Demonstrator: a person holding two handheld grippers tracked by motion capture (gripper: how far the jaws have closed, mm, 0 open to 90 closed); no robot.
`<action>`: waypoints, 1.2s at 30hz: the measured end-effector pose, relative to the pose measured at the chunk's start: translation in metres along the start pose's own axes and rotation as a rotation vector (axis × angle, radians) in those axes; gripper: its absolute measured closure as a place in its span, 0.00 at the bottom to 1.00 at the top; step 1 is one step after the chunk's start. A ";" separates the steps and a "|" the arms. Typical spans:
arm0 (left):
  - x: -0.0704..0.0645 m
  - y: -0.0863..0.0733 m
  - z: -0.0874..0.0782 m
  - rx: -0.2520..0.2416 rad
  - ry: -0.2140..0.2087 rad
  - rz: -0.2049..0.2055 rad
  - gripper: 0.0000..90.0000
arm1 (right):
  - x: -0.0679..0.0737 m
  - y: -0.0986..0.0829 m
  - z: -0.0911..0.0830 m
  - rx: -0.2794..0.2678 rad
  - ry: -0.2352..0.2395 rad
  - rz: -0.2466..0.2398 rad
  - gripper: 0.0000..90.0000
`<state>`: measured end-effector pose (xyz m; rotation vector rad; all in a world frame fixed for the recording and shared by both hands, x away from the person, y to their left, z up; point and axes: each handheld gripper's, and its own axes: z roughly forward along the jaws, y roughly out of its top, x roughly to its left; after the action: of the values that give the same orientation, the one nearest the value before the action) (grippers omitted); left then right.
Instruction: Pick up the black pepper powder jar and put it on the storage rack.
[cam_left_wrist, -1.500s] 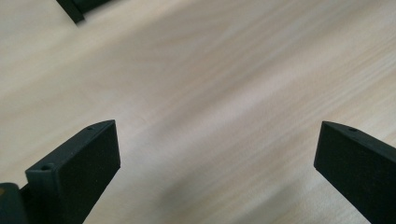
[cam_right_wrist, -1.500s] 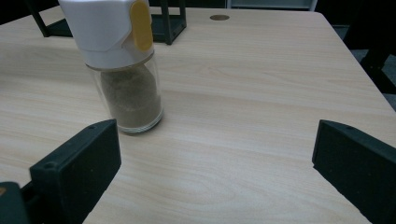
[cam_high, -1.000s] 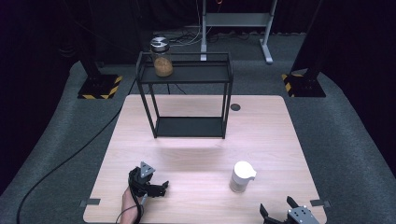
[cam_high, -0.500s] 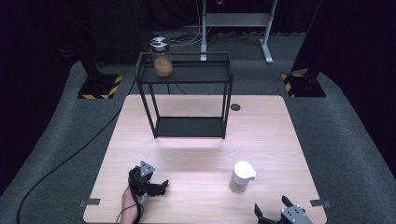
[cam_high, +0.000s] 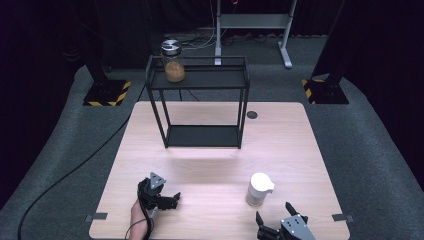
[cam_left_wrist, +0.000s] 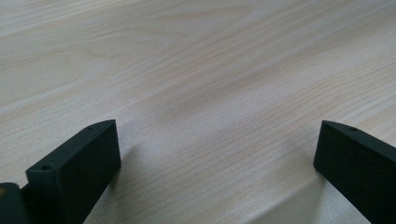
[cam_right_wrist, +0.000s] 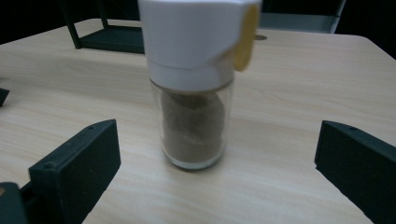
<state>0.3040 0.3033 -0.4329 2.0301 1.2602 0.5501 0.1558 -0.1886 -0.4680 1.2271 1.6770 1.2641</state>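
The right gripper (cam_high: 274, 221), jaws spread, is facing the shaker (cam_right_wrist: 194, 88) standing near the bench's (cam_high: 210, 165) front edge, while the left gripper (cam_high: 165, 199), jaws spread too, is lying on the bench.

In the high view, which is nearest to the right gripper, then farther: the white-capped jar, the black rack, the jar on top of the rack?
From the right gripper:
1. White-capped jar, just ahead of it.
2. Black rack, mid-table.
3. Jar on the rack, top shelf, far left corner.
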 end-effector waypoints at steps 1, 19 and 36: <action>0.000 0.000 0.000 0.000 0.000 0.000 0.00 | 0.002 0.000 0.003 -0.011 -0.001 -0.006 0.00; -0.001 0.000 0.000 -0.001 0.004 0.001 0.00 | 0.002 0.002 0.049 -0.042 0.023 -0.011 0.00; 0.000 0.000 0.000 0.000 0.002 0.000 0.00 | -0.010 0.005 0.060 -0.069 0.072 0.047 0.33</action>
<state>0.3038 0.3031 -0.4328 2.0302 1.2613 0.5517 0.2148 -0.1799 -0.4808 1.1995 1.6497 1.3979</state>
